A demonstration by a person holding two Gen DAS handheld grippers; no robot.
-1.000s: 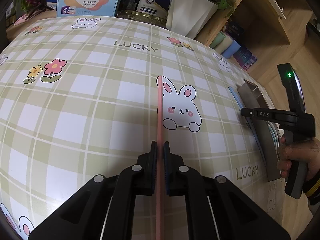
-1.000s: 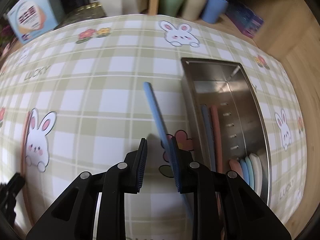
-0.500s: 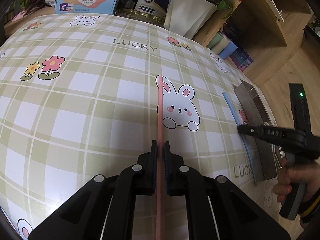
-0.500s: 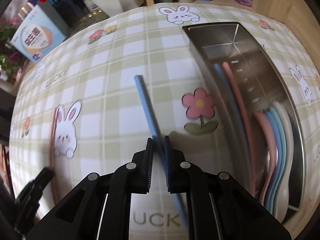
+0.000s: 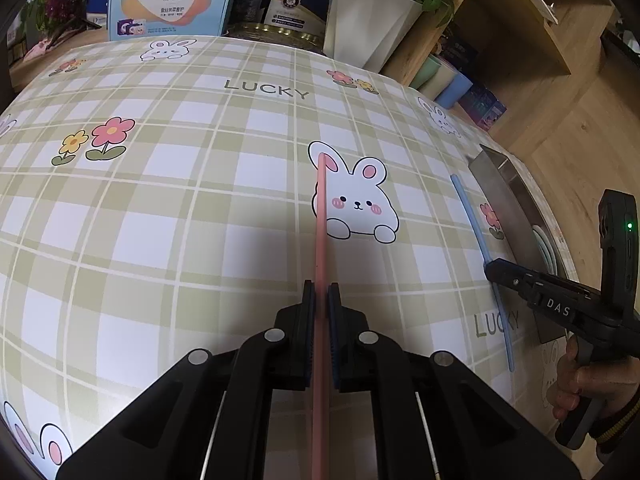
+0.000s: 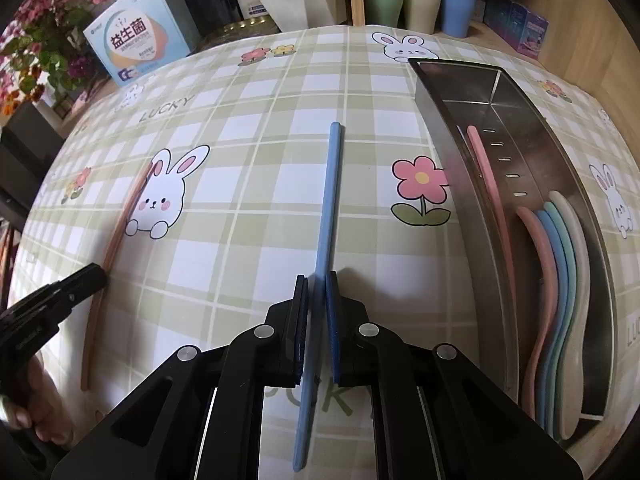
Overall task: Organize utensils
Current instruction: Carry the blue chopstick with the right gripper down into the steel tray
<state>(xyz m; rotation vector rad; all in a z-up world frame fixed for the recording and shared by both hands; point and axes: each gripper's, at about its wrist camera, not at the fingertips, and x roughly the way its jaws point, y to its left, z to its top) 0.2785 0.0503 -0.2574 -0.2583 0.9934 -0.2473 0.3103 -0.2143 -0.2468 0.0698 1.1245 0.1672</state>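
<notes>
1. Left gripper (image 5: pixel 321 300): pinching pink stick (image 5: pixel 321 216), which lies flat on cloth (image 5: pixel 160 220) across the rabbit print; not yet binned.
2. Right gripper (image 6: pixel 318 292): clamped on blue stick (image 6: pixel 330 184), near tray (image 6: pixel 448 152) but outside it; jaws have just been closing round it.
3. Already in tray: one pink stick and four spoons (image 6: pixel 560 264). Left to do, seemingly: both held sticks.

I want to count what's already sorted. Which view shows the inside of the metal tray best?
The right wrist view. It looks down into the metal tray, showing a pink chopstick and four stacked spoons. The left wrist view catches the tray edge-on at far right, with only a sliver of the spoons behind the right gripper.
</notes>
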